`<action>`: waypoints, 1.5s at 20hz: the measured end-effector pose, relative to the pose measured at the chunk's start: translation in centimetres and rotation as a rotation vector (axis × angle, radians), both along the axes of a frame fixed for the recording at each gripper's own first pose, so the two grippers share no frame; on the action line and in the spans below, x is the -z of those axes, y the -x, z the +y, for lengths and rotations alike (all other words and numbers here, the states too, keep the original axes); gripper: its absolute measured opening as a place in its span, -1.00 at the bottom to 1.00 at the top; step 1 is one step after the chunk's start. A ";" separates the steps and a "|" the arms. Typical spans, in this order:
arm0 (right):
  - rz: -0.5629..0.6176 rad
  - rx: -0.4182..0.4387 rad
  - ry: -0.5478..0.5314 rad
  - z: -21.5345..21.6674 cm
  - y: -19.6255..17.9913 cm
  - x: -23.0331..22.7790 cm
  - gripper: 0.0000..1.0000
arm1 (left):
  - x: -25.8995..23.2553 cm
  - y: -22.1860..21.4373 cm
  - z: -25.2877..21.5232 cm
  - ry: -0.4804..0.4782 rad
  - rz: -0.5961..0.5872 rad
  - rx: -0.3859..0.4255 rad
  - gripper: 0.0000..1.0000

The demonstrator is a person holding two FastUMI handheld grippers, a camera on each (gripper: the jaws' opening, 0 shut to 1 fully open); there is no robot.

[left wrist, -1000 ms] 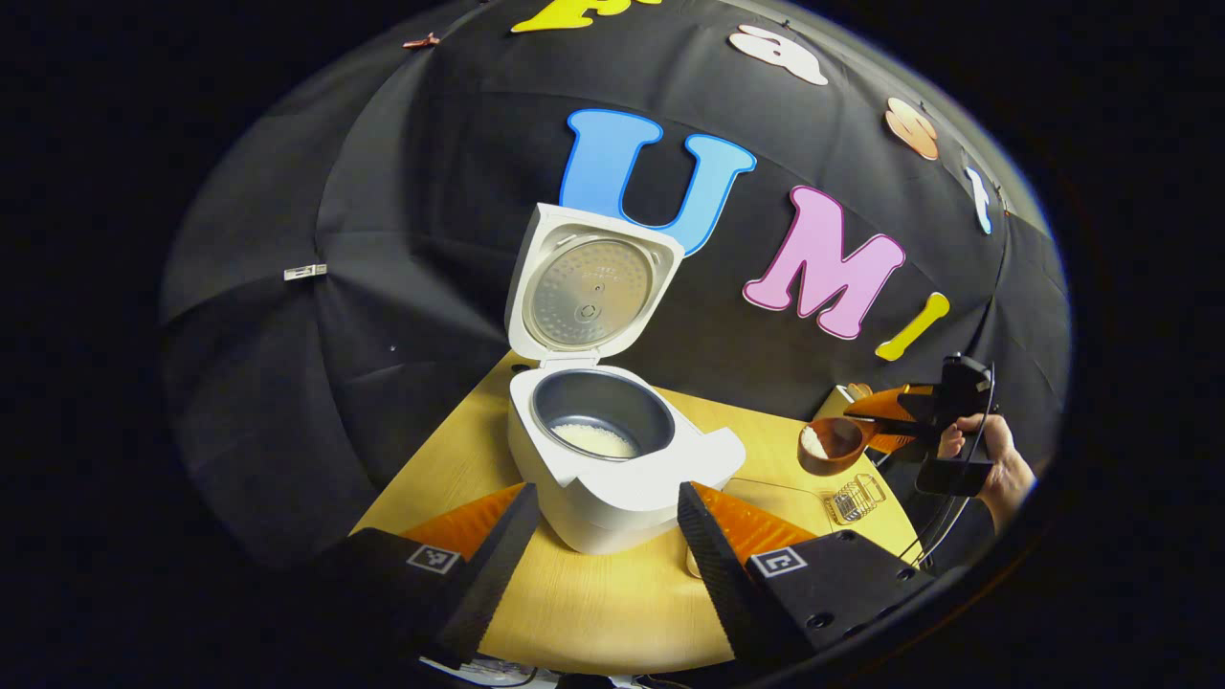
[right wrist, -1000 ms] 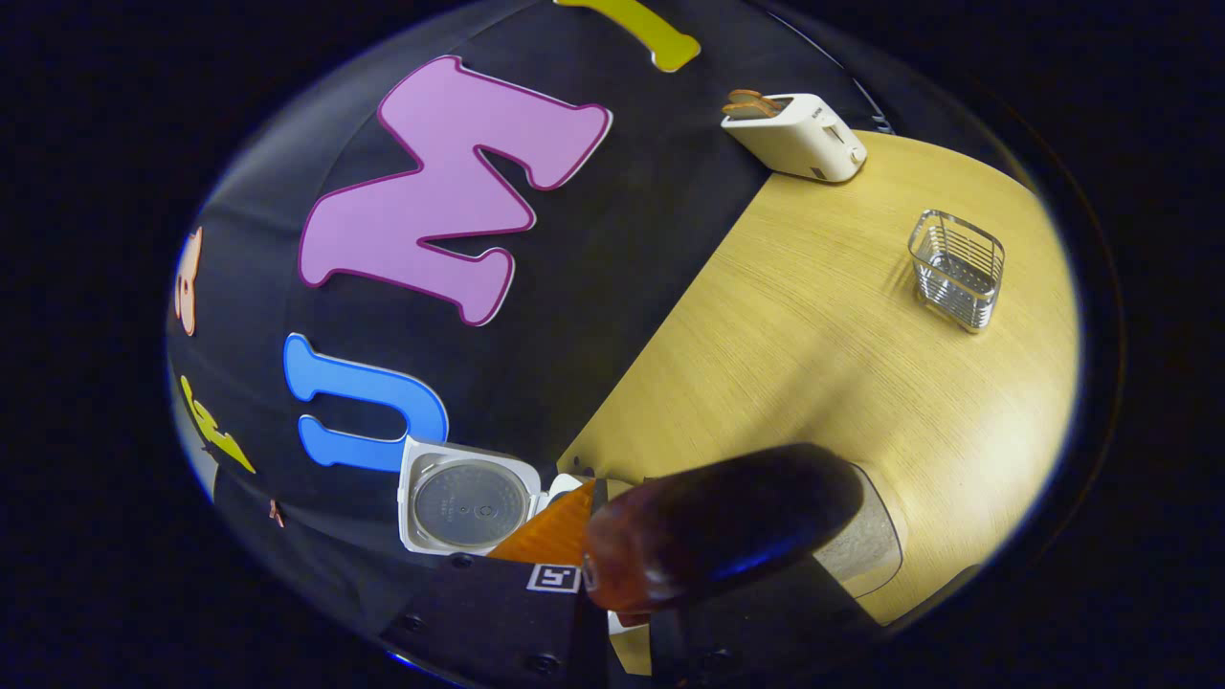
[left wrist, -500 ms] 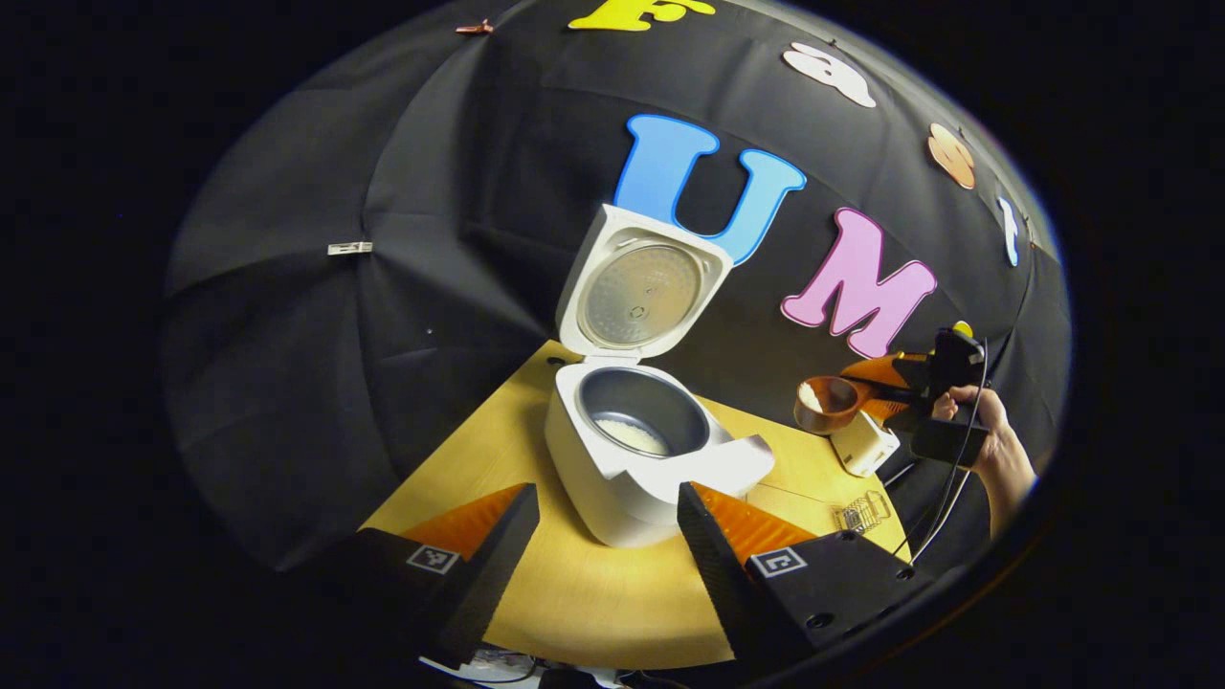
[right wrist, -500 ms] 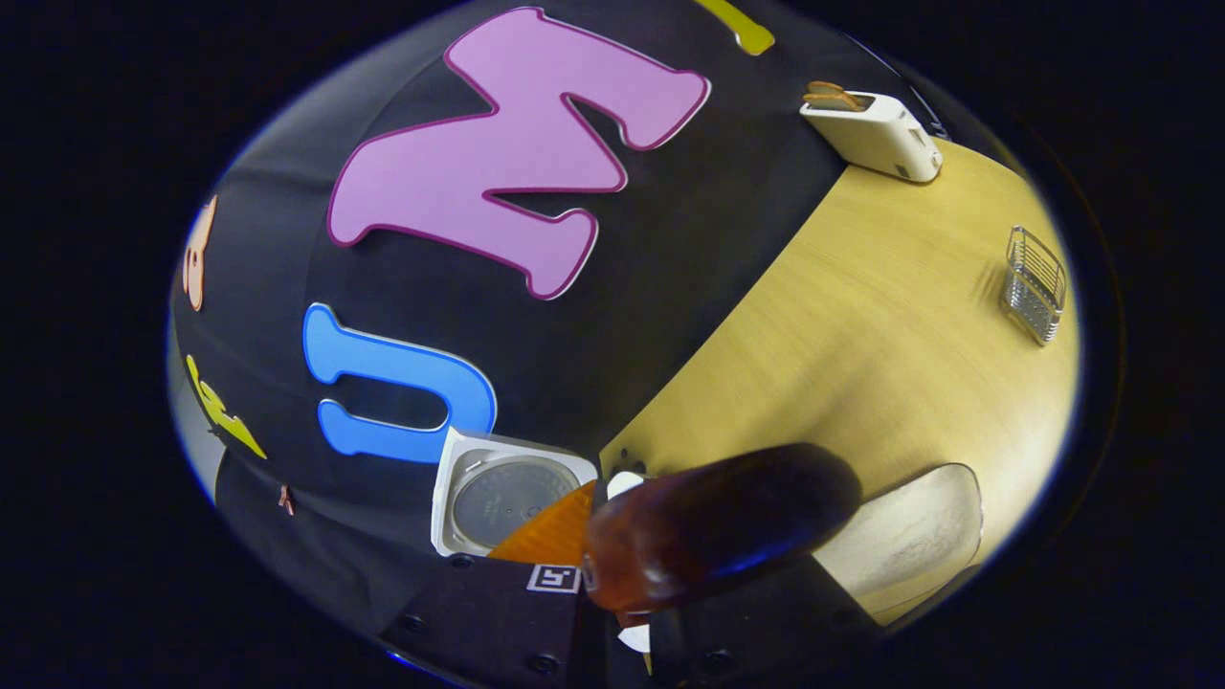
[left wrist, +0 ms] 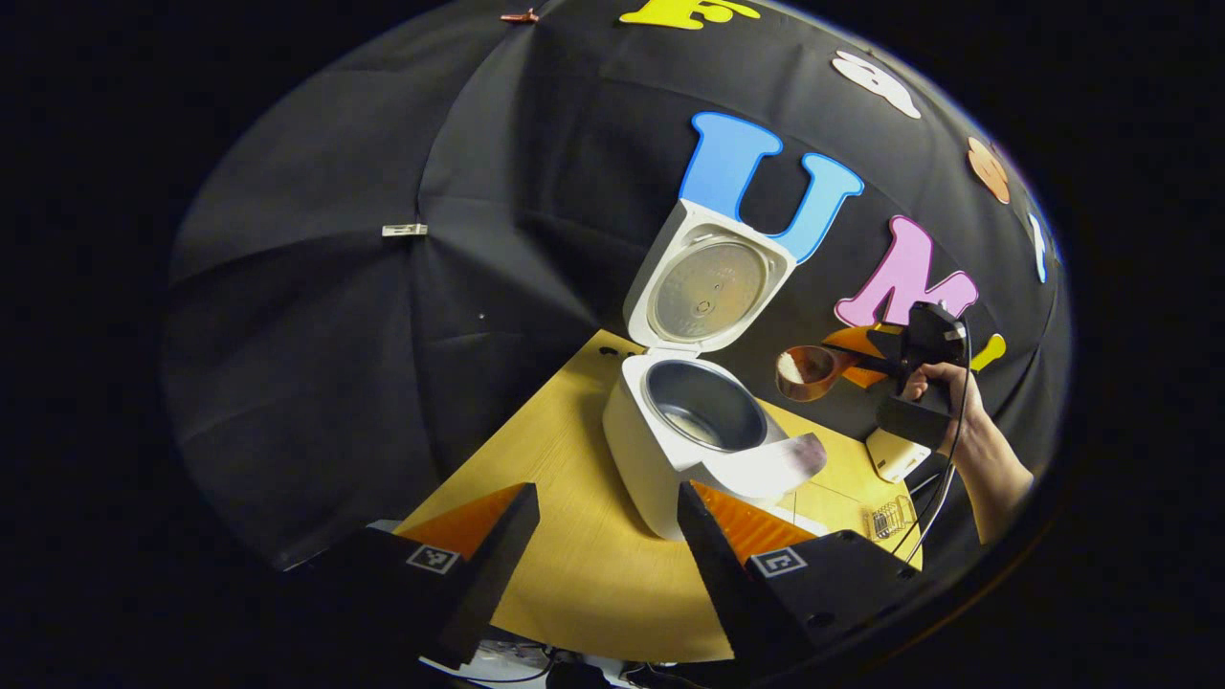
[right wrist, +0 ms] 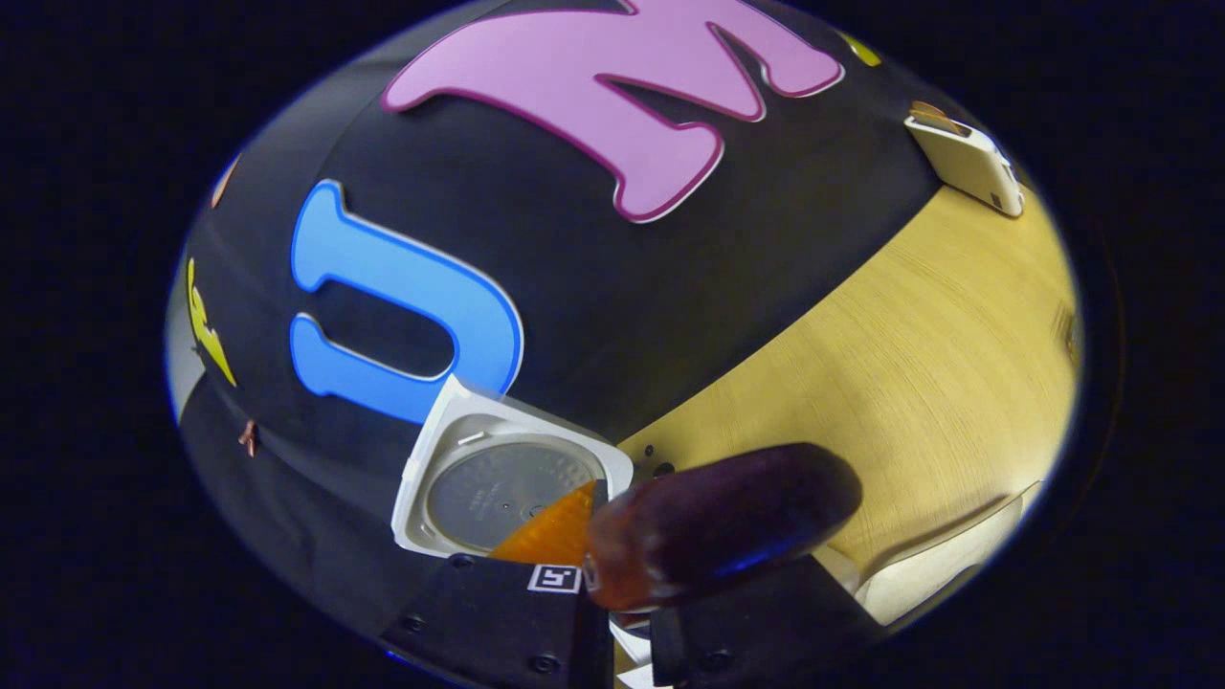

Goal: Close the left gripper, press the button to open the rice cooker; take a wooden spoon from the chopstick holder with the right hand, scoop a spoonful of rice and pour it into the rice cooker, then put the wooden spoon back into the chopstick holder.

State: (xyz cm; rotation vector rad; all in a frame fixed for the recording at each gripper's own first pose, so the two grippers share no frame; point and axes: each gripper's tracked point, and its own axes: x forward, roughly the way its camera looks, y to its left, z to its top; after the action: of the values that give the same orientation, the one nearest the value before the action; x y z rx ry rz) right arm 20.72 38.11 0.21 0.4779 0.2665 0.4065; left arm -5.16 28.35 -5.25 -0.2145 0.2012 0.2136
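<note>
The white rice cooker (left wrist: pixel 670 459) stands on the wooden table with its lid (left wrist: pixel 708 292) raised; some rice lies in the grey pot (left wrist: pixel 703 416). My left gripper (left wrist: pixel 608 498) hangs open in front of the cooker, nothing between its fingers. My right gripper (left wrist: pixel 876 359), held by a hand, is shut on the handle of the wooden spoon (left wrist: pixel 804 371). The spoon's bowl carries rice and hovers just right of the pot, above its rim. In the right gripper view the spoon's dark back (right wrist: pixel 718 536) juts from my right gripper (right wrist: pixel 612 574), with the cooker lid (right wrist: pixel 498 483) behind it.
A wire chopstick holder (left wrist: pixel 888 522) stands at the table's right edge, with a white toaster (left wrist: pixel 895 455) behind it. A clear container (left wrist: pixel 823 498) sits right of the cooker. In the right gripper view, bare table (right wrist: pixel 938 364) stretches toward the toaster (right wrist: pixel 971 163).
The right gripper has lifted the rice-filled spoon and carried it left, close to the cooker's pot. The left gripper has drifted, so the cooker sits farther right in its view.
</note>
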 end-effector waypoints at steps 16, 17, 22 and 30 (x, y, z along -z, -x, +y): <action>-0.529 -0.180 0.831 9.1 1.2 4.8 -0.82 | -1.2 -0.1 -0.2 -0.008 -0.049 0.016 0.89; -0.576 -0.194 0.892 9.3 1.5 4.9 -0.82 | -1.3 0.1 -0.2 -0.010 -0.058 0.015 0.89; -0.679 -0.270 1.048 11.1 3.5 7.2 -0.80 | -0.7 0.5 0.4 0.026 -0.087 -0.010 0.89; -0.704 -0.305 1.090 12.1 4.0 8.0 -0.80 | 0.5 1.2 2.0 0.055 -0.108 -0.058 0.89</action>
State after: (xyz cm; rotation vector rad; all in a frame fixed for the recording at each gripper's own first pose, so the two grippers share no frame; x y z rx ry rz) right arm 16.73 50.25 -7.80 -0.7847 -0.1487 0.6271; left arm -6.35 30.35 -5.74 -0.2860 0.0938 0.2537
